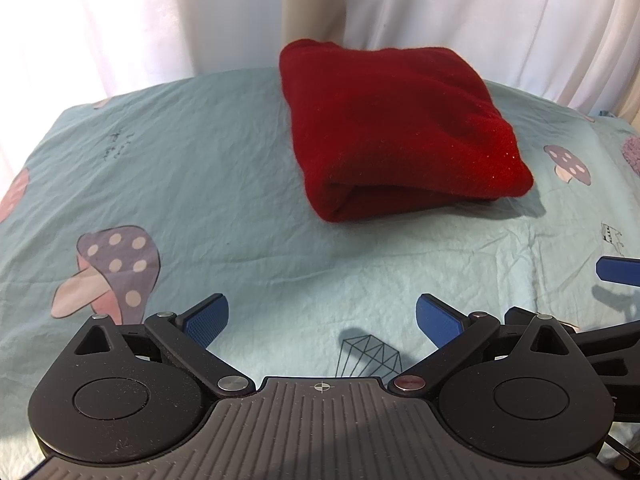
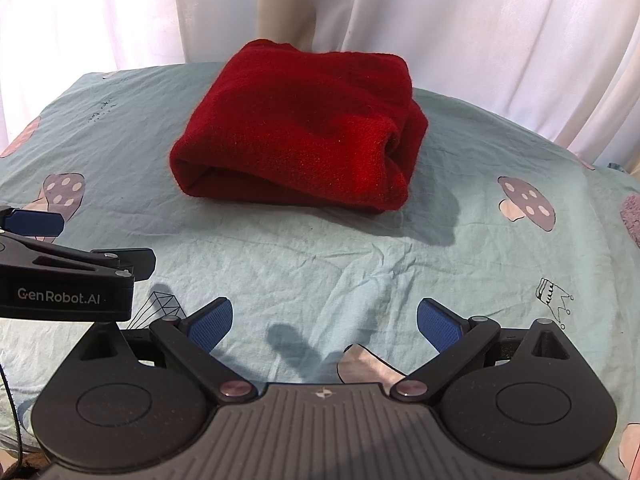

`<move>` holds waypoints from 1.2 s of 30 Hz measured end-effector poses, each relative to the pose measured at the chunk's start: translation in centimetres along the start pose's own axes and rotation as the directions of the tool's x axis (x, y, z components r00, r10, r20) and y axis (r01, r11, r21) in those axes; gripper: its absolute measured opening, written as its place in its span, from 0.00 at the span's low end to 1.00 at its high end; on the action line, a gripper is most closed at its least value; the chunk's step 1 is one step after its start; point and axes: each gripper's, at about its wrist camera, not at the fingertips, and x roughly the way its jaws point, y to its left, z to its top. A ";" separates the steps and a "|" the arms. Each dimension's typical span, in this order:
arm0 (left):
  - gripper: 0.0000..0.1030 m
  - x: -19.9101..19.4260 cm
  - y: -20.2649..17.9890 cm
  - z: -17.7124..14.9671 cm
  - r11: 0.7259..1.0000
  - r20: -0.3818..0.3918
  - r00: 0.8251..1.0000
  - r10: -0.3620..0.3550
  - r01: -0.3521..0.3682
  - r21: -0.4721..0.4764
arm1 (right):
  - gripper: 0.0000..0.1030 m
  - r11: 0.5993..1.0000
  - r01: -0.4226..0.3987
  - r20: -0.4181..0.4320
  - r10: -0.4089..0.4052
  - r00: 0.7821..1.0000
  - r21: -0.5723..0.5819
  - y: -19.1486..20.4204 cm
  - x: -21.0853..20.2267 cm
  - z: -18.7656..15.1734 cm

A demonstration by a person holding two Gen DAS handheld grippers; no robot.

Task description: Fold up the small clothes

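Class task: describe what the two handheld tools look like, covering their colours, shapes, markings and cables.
Both tools match: the left tool and the right tool each have a black body with two round discs, a ribbed grey centre plate with a small crosshair mark, silver pivot bolts and blue textured pads. The left one's side reads "GenRobot.AI" in white. A thin black cable runs beside it.

Left gripper [image 1: 322, 320]: matte black body, ribbed grey centre plate with a small crosshair mark, two round black discs, silver pivot screws, jaws faced with blue textured pads [image 1: 208, 320]. Right gripper [image 2: 325, 322]: same build, blue pads [image 2: 440, 326], silver screws. Side of left gripper carries white "GenRobot.AI" lettering [image 2: 58, 295]; thin black cable [image 2: 10, 412] beside it.
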 end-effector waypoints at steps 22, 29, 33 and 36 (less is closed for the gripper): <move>0.99 -0.7 -0.2 0.1 1.000 0.002 1.000 0.021 -0.021 -0.016 | 0.96 0.999 -0.013 -0.017 0.014 1.000 0.035 -1.3 0.5 -0.1; 0.99 -0.8 0.0 0.1 0.999 -0.001 1.000 0.031 -0.031 -0.021 | 0.96 0.999 -0.015 -0.023 0.016 1.000 0.046 -1.5 0.6 -0.1; 0.99 -0.9 0.0 0.1 0.999 -0.004 1.000 0.031 -0.031 -0.021 | 0.96 0.999 -0.013 -0.022 0.014 1.000 0.047 -1.6 0.6 -0.1; 0.99 -0.8 0.0 0.1 0.999 -0.005 0.999 0.031 -0.031 -0.019 | 0.96 0.999 -0.012 -0.022 0.013 1.000 0.048 -1.6 0.6 -0.1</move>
